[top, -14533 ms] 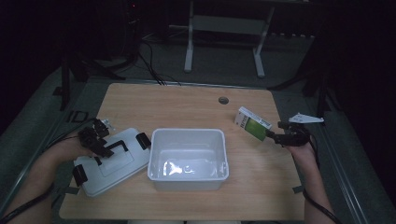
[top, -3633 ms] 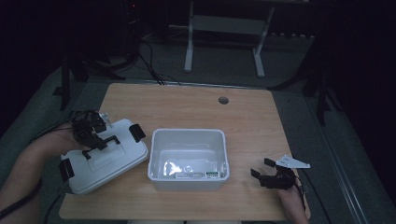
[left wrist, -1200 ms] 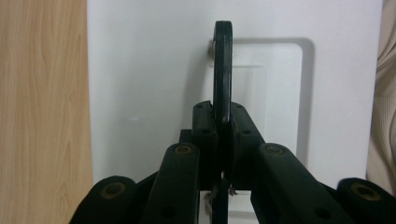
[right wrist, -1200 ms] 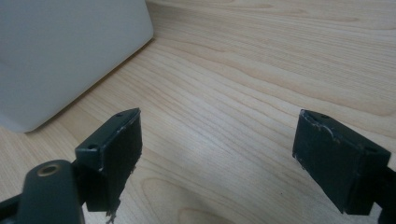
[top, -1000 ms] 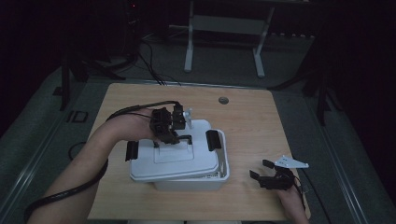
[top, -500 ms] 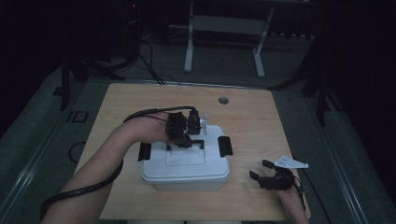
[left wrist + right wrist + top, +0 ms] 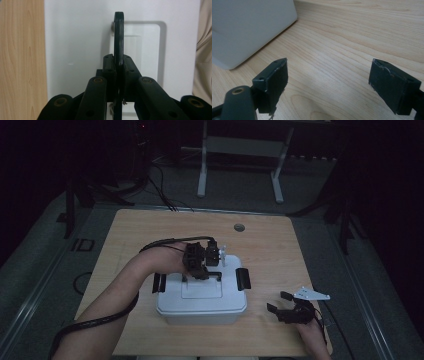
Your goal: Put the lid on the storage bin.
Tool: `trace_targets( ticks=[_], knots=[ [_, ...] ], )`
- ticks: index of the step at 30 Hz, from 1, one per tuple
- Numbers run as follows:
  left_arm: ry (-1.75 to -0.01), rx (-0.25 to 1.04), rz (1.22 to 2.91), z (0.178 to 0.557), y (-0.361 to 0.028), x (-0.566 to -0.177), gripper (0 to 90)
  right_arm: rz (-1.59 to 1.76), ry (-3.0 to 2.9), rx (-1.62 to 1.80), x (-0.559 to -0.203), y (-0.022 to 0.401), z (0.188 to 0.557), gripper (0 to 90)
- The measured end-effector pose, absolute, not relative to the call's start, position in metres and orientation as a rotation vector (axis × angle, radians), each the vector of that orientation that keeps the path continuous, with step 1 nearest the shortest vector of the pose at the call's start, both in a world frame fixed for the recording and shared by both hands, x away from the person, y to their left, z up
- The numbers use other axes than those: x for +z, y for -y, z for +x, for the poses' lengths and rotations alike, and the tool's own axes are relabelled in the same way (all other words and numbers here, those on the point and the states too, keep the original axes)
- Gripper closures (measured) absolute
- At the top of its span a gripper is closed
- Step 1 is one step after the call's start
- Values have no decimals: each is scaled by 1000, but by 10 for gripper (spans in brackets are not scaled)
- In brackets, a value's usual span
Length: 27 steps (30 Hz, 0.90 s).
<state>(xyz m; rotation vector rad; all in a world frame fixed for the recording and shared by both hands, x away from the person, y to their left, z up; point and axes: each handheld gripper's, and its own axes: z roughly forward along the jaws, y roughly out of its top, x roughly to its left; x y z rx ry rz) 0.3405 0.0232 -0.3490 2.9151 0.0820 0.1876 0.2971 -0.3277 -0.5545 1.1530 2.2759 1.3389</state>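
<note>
since the left gripper (image 7: 202,262) has its jaws clenched on the black handle (image 7: 119,37) of the white lid (image 7: 200,292), which sits just below them on the box (image 7: 200,312), covering looks nearly done; release and latching remain. right gripper (image 7: 285,307) idles beside the box, jaws released.

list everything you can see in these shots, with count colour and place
storage box: 1, white, middle of the table near the front edge
lid: 1, white, on top of the box
lid handle: 1, black, centre of the lid, raised and pinched in the left tongs
side latches: 2, black, at the lid's left and right ends, sticking up
table: 1, light wood, under everything
grommet hole: 1, grey, far edge of the table
frame legs: 2, grey, on the floor beyond the table
left tongs: 1, black, shut on the lid handle
right tongs: 1, black, open, low over the table right of the box
</note>
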Motion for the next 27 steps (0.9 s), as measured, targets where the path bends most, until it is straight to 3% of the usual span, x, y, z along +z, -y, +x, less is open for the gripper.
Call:
trace_targets(
  ticks=[23, 25, 27],
  knots=[
    [-108, 198, 2913, 347, -24, -359, 822, 1153, -2286, 1333, -555, 327, 297, 156],
    [-123, 218, 2910, 349, -26, -359, 724, 1154, -2285, 1334, -555, 327, 297, 156],
    [-126, 241, 2906, 349, -28, -359, 558, 1154, -2286, 1333, -555, 327, 297, 156]
  ],
)
